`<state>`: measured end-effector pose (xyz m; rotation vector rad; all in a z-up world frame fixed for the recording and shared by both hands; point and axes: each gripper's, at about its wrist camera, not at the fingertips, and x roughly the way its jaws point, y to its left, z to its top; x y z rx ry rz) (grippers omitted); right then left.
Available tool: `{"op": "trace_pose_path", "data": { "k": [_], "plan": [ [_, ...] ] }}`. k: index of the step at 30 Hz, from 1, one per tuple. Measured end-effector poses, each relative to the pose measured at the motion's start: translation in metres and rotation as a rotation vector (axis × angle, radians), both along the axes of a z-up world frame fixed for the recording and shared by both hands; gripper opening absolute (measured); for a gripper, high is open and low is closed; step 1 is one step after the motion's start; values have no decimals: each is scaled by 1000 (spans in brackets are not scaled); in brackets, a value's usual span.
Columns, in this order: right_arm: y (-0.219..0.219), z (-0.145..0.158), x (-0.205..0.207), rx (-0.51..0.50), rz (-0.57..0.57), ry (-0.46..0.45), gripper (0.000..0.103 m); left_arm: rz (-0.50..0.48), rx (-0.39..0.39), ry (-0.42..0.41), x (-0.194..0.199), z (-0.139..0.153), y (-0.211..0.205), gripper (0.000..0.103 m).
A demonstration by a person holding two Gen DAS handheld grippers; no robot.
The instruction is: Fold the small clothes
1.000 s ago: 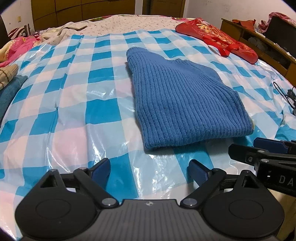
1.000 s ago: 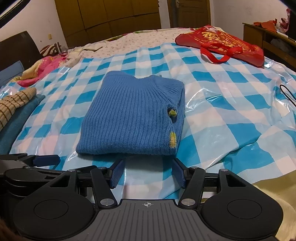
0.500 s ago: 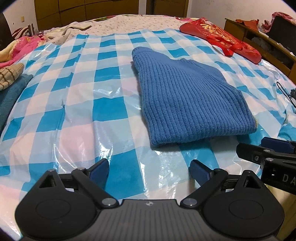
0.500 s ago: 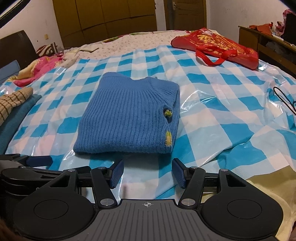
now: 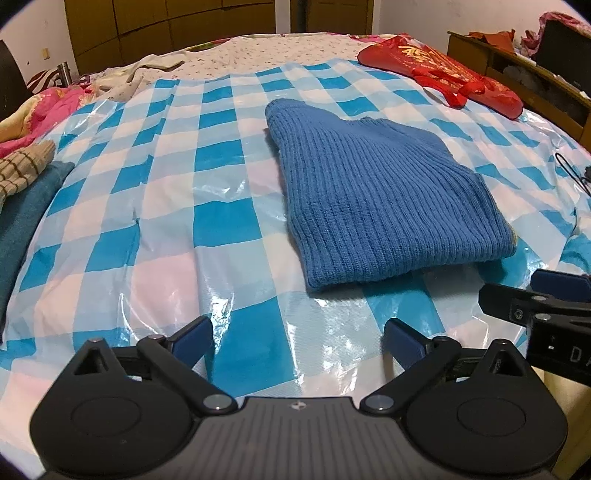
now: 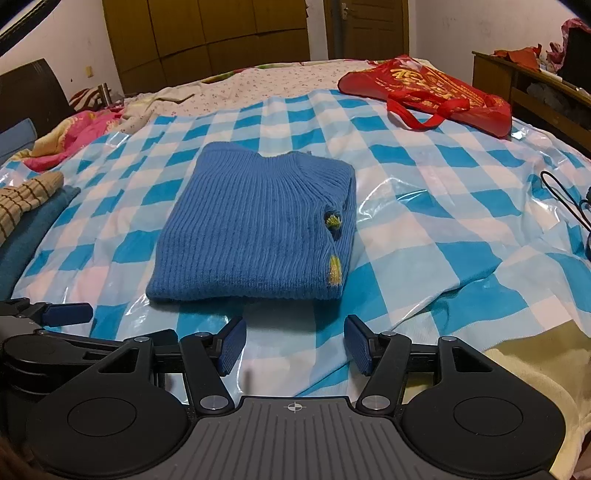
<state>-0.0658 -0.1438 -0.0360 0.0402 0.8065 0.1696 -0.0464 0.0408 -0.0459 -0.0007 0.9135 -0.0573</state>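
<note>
place: home bedroom | bed: wide bed under a blue-and-white checked plastic sheet (image 6: 424, 206), pink floral bedding (image 6: 70, 133) at its edge | storage: brown wooden wardrobe doors (image 6: 207, 33), wooden side cabinet (image 6: 532, 88) | wall: brown wooden room door (image 6: 369, 26) | clutter: red fabric tote bag (image 6: 424, 92)

Left wrist view: low over bed's near edge, facing forward and down past left tool (image 5: 297, 338).
Right wrist view: alongside, same heading, behind right tool (image 6: 294, 345).
Shared: blue sweater (image 5: 373, 206) (image 6: 258, 225), checked sheet (image 5: 177, 206) (image 6: 424, 206), red bag (image 5: 439, 74) (image 6: 424, 92).
</note>
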Motion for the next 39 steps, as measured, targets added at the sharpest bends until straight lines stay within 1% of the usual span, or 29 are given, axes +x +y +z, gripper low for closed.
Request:
{"op": "trace_pose_path", "data": {
  "k": [6, 18, 23, 39],
  "plan": [
    [-5, 3, -6, 23, -12, 0, 59, 9, -8, 5, -3, 0, 3, 103],
    [5, -3, -5, -40, -10, 27, 59, 6, -19, -13, -5, 4, 4, 103],
    [10, -5, -2, -70, -3, 35, 59, 10, 10, -17, -5, 4, 2, 103],
    [9, -9, 1, -68, -6, 45, 60, 14, 23, -4, -3, 0, 0, 103]
  ]
}}
